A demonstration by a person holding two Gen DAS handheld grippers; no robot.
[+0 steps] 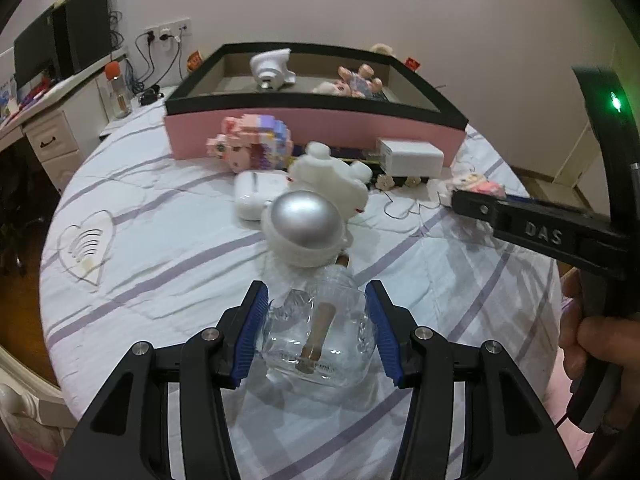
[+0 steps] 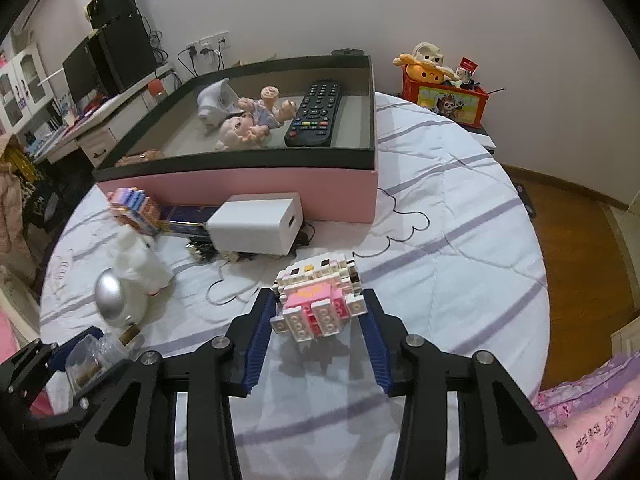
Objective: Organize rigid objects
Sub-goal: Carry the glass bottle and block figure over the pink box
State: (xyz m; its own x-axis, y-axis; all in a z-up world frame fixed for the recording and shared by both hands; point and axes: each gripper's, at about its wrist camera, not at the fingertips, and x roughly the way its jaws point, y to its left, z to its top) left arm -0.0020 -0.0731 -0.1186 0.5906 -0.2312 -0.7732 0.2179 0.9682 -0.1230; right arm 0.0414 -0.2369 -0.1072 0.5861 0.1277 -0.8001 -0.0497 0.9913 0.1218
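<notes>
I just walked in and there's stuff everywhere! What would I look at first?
Probably the two grippers. The left gripper pinches a clear bottle with a silver ball cap low on the bed, and the right gripper pinches a pink-and-white brick toy beside it. Behind them sits a big pink box holding a remote and dolls.

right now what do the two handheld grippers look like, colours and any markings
Both are black plastic frames with silver round bolts at the joints and ribbed blue pads lining the inner fingers. The left gripper and right gripper look alike. In the left wrist view, the right one's finger bears raised "DAS" lettering, and its curved black handle carries a small green light. No cables or sleeves are visible.
</notes>
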